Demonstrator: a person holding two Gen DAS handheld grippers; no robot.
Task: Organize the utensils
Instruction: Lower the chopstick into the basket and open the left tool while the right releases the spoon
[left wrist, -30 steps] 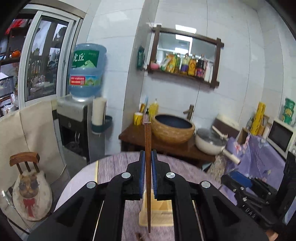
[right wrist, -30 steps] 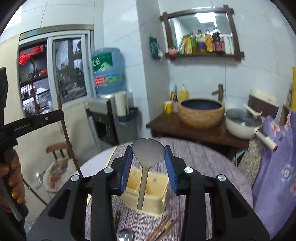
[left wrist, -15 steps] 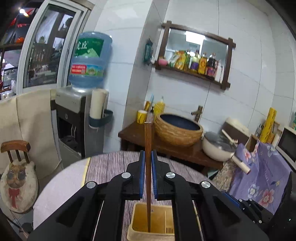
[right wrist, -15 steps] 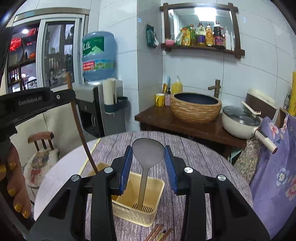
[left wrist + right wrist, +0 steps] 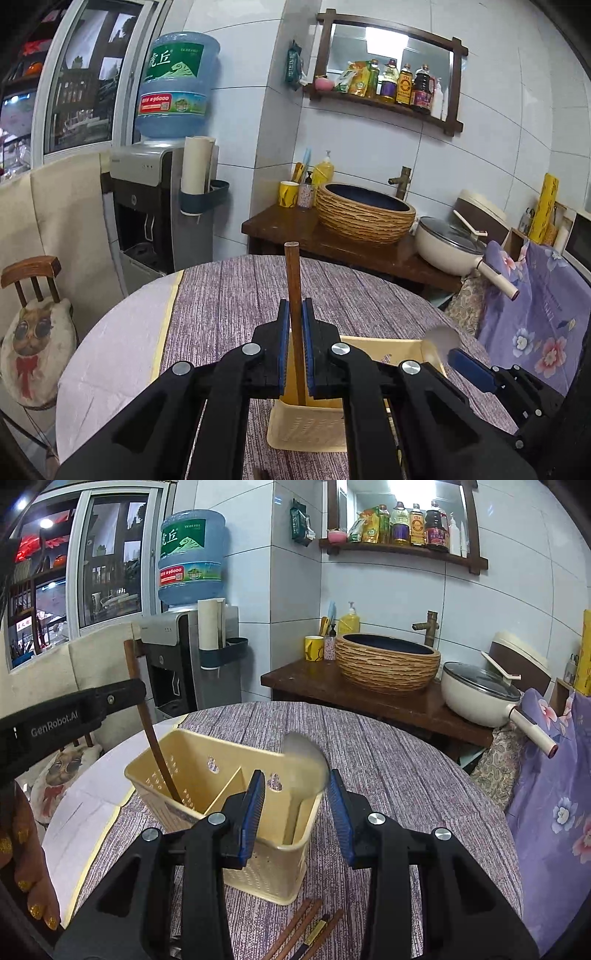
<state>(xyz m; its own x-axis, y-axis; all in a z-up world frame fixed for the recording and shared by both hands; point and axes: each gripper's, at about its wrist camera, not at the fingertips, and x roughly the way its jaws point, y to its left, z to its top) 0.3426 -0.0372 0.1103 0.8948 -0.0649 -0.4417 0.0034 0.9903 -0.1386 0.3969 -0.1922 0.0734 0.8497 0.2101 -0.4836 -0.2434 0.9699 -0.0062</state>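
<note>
A yellow two-compartment utensil basket (image 5: 184,775) stands on the round table; it also shows in the left wrist view (image 5: 306,428). My left gripper (image 5: 294,343) is shut on a brown wooden chopstick (image 5: 293,288), held upright with its lower end inside the basket's left compartment (image 5: 162,760). My right gripper (image 5: 297,808) is open. A metal spoon (image 5: 304,771) stands in the right compartment between the jaws, blurred, not gripped; it also shows in the left wrist view (image 5: 439,338).
Several loose chopsticks (image 5: 306,926) lie on the purple striped tablecloth (image 5: 388,760) in front of the basket. Behind the table stand a water dispenser (image 5: 184,657), a wooden counter with a woven basin (image 5: 388,661) and a white pan (image 5: 480,694).
Both grippers came down to the basket. The chopstick's lower end went into the left compartment. The right gripper opened wider and the spoon dropped into the right compartment.
</note>
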